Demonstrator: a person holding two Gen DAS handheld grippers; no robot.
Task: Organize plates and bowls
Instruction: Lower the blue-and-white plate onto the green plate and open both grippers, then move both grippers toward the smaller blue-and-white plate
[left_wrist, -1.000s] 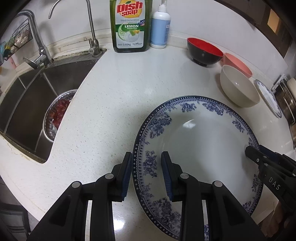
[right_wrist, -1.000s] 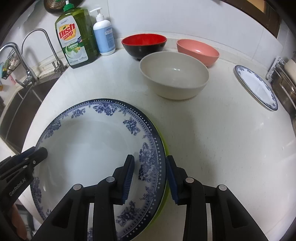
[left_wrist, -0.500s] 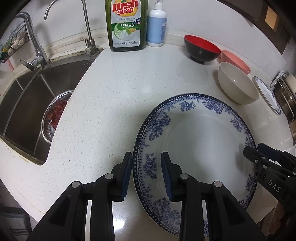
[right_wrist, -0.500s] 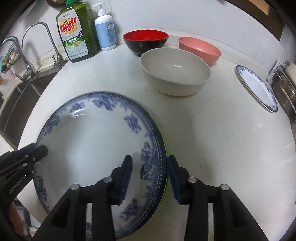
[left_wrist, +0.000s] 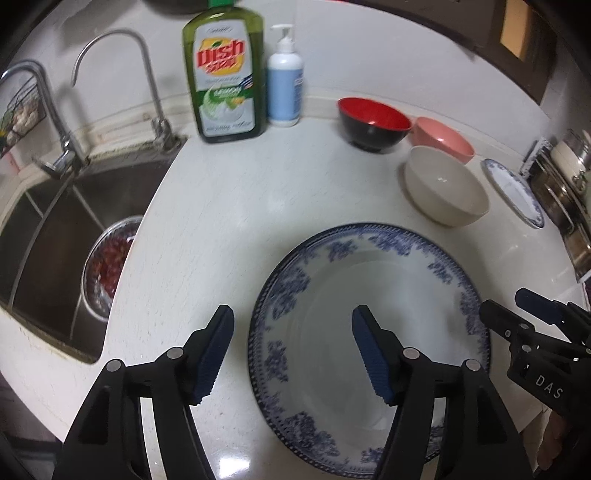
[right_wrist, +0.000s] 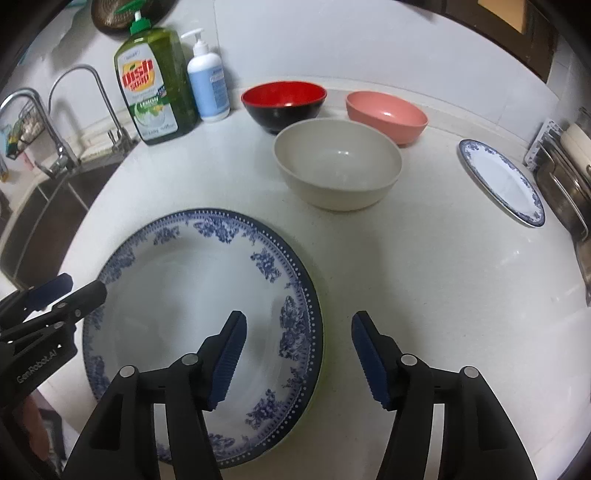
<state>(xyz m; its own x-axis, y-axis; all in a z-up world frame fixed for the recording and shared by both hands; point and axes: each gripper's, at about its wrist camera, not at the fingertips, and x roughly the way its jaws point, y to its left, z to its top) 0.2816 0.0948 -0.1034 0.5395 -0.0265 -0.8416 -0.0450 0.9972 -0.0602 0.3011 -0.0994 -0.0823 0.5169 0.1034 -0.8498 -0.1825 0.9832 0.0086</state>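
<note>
- Left gripper (left_wrist: 291, 350): jaws opening, pads clear of the large blue-patterned plate (left_wrist: 369, 332); the plate's left rim lies between them, untouched.
- Right gripper (right_wrist: 297, 354): jaws likewise opening, straddling the plate's right rim without pressing on it.
- Large plate: released, lying flat on the white countertop (right_wrist: 424, 277) near its front edge; a thin green edge shows beneath its right rim.
- Beige bowl (right_wrist: 338, 164): upright, behind the plate, apart from it.
- Red-and-black bowl (right_wrist: 284, 101) and pink bowl (right_wrist: 386, 114): side by side, farther back.
- Small blue-rimmed plate (right_wrist: 500, 181): far right, beside a metal rack (right_wrist: 565, 199).
- Dish soap bottle (right_wrist: 155, 81) and pump bottle (right_wrist: 207, 83): against the wall; sink (left_wrist: 55, 236) at left.
</note>
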